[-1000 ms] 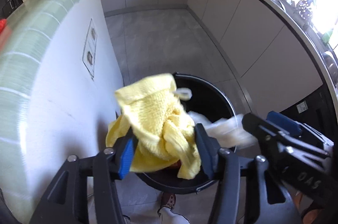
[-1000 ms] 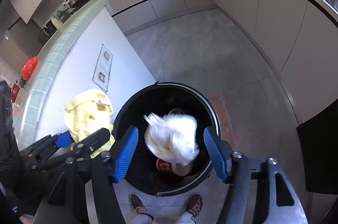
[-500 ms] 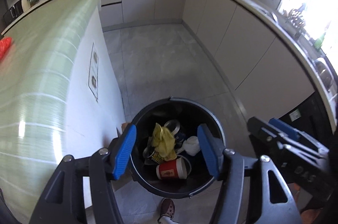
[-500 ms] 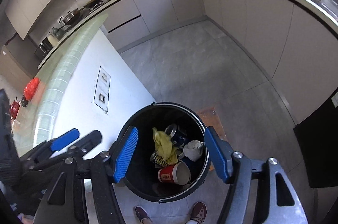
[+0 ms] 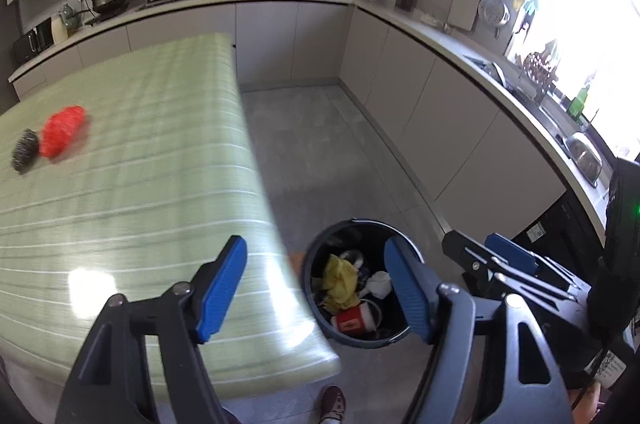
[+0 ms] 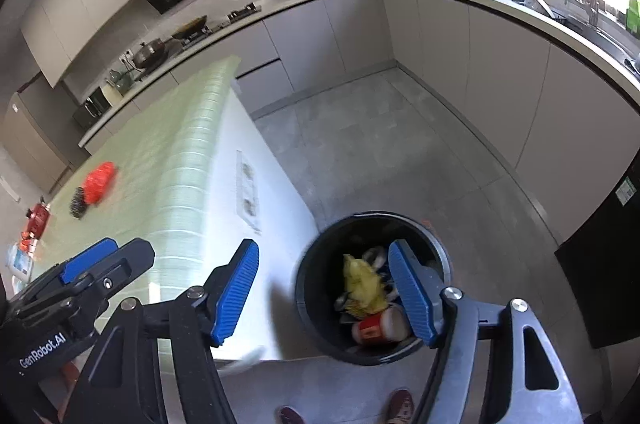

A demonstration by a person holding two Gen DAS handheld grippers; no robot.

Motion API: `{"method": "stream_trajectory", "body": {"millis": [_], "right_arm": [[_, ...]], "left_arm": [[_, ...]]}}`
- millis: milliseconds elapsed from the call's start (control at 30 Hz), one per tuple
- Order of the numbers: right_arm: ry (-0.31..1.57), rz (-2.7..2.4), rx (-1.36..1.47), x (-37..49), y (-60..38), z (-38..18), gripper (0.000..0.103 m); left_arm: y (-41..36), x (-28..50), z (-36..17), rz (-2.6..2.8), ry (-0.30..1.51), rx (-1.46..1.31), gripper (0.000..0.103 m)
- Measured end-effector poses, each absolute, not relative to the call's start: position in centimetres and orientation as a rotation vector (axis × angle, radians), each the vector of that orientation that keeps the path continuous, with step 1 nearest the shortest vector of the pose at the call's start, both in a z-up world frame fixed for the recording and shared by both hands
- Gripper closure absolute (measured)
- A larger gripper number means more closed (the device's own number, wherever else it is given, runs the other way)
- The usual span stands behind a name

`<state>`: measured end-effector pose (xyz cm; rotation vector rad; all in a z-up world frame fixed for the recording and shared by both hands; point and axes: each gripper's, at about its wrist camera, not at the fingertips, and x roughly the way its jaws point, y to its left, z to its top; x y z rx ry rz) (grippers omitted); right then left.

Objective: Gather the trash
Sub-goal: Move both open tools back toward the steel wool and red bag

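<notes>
A black trash bin (image 5: 316, 256) (image 6: 308, 272) stands on the floor beside the island. Inside lie a yellow cloth (image 5: 340, 280) (image 6: 364, 284), a white crumpled wad (image 5: 378, 282) and a red cup (image 5: 354, 318) (image 6: 376, 330). My left gripper (image 5: 316, 292) is open and empty, high above the island's edge and the bin. My right gripper (image 6: 326, 292) is open and empty above the bin. On the green island top (image 5: 120, 164) lie a red crumpled item (image 5: 62, 130) (image 6: 98, 182) and a steel scourer (image 5: 24, 154) (image 6: 78, 204).
The island's white side panel (image 6: 256, 192) has sockets. Grey floor stretches to L-shaped cabinets (image 5: 400, 72) with cookware on the counter. A dark appliance (image 6: 600, 264) stands at right. The person's shoes (image 6: 400, 406) are by the bin. Small red items (image 6: 36, 220) sit at the island's far left.
Both grippers opened and dropped the yellow cloth and the white wad into the bin. Both then rose and tilted up toward the island top.
</notes>
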<state>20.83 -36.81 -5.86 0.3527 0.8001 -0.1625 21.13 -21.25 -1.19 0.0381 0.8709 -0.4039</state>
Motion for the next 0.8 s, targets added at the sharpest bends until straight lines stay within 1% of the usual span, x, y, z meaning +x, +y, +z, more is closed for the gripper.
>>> {"method": "stream_trajectory", "body": {"millis": [33, 100, 200, 567, 700, 800], "right_arm": [[0.79, -0.16, 0.352, 20.8, -35.9, -5.4, 0.032], [0.765, -0.15, 0.342, 21.0, -33.1, -4.4, 0.027], [0.743, -0.127, 0.324, 21.5, -28.7, -3.4, 0.026], [0.739, 0.015, 0.277, 24.8, -12.8, -3.2, 0.025], [0.751, 0.074, 0.241, 26.7, -8.8, -3.0, 0.025], [0.759, 0.111, 0.216, 28.3, -7.1, -3.0, 0.025]], "left_arm": [[-20.5, 21.1, -1.1, -0.402, 0.865, 0.037, 0.028], [-17.8, 21.2, -0.7, -0.394, 0.851, 0.031, 0.027], [-13.9, 21.4, -0.5, -0.371, 0.841, 0.017, 0.025], [0.1, 22.5, -0.5, -0.198, 0.823, -0.023, 0.024], [4.6, 24.1, -0.8, -0.113, 0.828, -0.061, 0.024], [6.6, 25.6, -1.3, -0.061, 0.836, -0.082, 0.024]]}}
